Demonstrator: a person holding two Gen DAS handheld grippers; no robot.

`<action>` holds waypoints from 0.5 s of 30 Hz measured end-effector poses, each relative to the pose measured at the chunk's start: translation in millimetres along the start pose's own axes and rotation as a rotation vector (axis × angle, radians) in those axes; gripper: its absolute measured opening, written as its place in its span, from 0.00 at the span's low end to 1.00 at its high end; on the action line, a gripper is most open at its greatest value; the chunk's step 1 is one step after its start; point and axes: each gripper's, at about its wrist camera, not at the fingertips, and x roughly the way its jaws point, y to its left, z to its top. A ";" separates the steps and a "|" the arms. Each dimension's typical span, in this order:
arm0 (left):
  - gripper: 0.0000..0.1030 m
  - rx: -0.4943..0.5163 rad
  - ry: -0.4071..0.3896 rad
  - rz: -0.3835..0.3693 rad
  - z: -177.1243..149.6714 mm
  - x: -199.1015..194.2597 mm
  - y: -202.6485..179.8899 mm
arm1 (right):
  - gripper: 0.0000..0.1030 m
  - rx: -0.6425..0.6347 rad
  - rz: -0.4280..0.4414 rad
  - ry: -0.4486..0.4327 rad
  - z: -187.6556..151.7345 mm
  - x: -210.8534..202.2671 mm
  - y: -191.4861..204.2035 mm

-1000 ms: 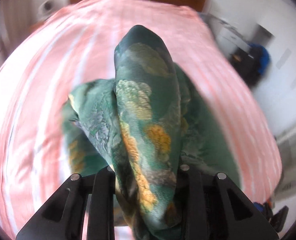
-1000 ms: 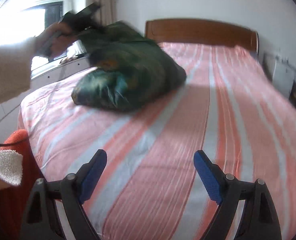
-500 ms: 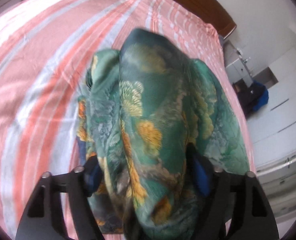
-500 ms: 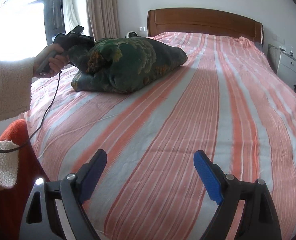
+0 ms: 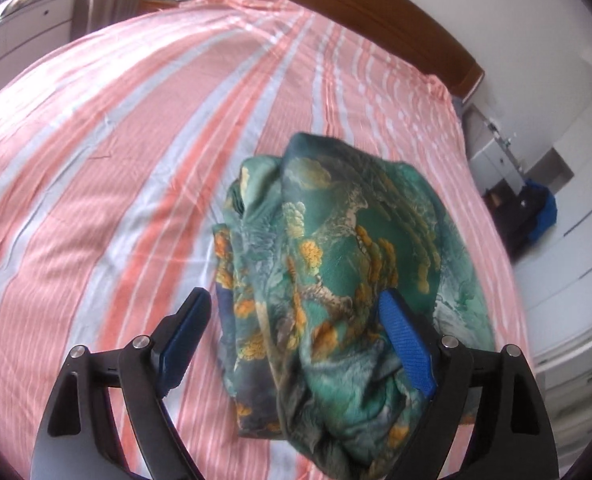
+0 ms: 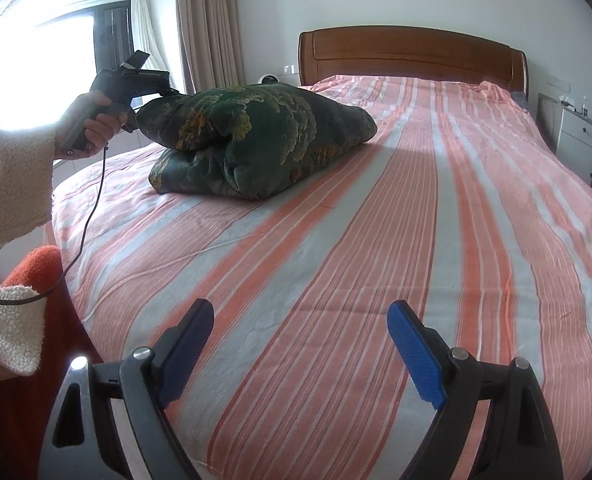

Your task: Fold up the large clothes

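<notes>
Left gripper point(image 5: 292, 320): black frame, blue ribbed pads, jaws spread wide. The folded cloth lies between and partly over the fingers; the right-hand pad point(image 5: 405, 346) presses against the fabric, the other pad stands apart from it. Nothing is clamped. In the right wrist view the same tool point(image 6: 136, 80) shows as a black pistol-grip unit in a bare hand point(image 6: 92, 124), a thin black cable hanging from it, its tip at the near end of the bundle.

Right gripper point(image 6: 299, 338): same make, jaws wide apart, holding nothing, hovering over bare bedspread near the foot of the bed, well apart from the bundle.

Garment point(image 5: 335, 276): large dark green cloth, glossy satin-like weave, printed with yellow-orange and pale green flower clusters. Folded into a thick, rounded, pillow-like bundle of several layers; resting on the bed point(image 6: 375, 240) toward its window side, below the headboard.

Bedspread: pink-orange and pale grey-white stripes running lengthwise, lightly creased.

Headboard point(image 6: 411, 54): polished reddish-brown wood, curved top.

Surroundings: beige curtain point(image 6: 208, 24), bright window, white bedside drawers point(image 6: 579, 140), white fleece sleeve point(image 6: 8, 188) on the left arm, orange cloth at lower left.

Writing or labels: none legible
</notes>
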 end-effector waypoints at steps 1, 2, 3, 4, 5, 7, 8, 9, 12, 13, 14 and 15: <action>0.85 -0.003 -0.008 0.000 0.5 -3.1 0.6 | 0.85 -0.001 -0.001 -0.001 0.0 -0.2 0.1; 0.85 -0.006 -0.017 0.000 -0.3 -8.2 0.6 | 0.85 -0.003 -0.003 -0.002 -0.2 -0.3 0.6; 0.85 -0.008 -0.029 -0.003 -1.9 -15.2 0.7 | 0.85 -0.004 -0.004 -0.003 -0.4 -0.4 1.1; 0.85 -0.007 -0.036 -0.003 -4.5 -21.5 0.2 | 0.85 -0.006 -0.004 -0.003 -0.5 -0.4 1.7; 0.85 -0.004 -0.041 -0.003 -6.3 -27.7 -1.1 | 0.86 -0.008 -0.005 -0.001 -1.0 0.1 2.6; 0.85 0.009 -0.047 0.005 -8.2 -37.6 -6.9 | 0.86 -0.012 -0.005 0.003 -1.3 0.7 3.6; 0.85 0.029 -0.047 0.023 -12.1 -44.5 -10.9 | 0.85 -0.015 -0.005 0.005 -1.5 1.0 4.4; 0.85 0.048 -0.047 0.042 -15.6 -50.1 -16.0 | 0.85 -0.018 -0.006 0.006 -1.8 1.5 5.6; 0.85 0.143 -0.053 0.119 -36.1 -69.9 -33.2 | 0.85 -0.025 -0.009 0.009 -1.3 2.7 7.6; 0.85 0.171 -0.061 0.138 -44.7 -75.6 -38.5 | 0.85 -0.026 -0.011 0.009 -1.0 3.2 7.8; 0.85 0.191 -0.070 0.150 -53.7 -81.0 -43.0 | 0.86 -0.024 -0.014 0.010 0.1 3.8 7.8; 0.87 0.205 -0.081 0.155 -65.5 -86.9 -46.4 | 0.85 -0.014 -0.013 0.012 3.4 5.1 7.7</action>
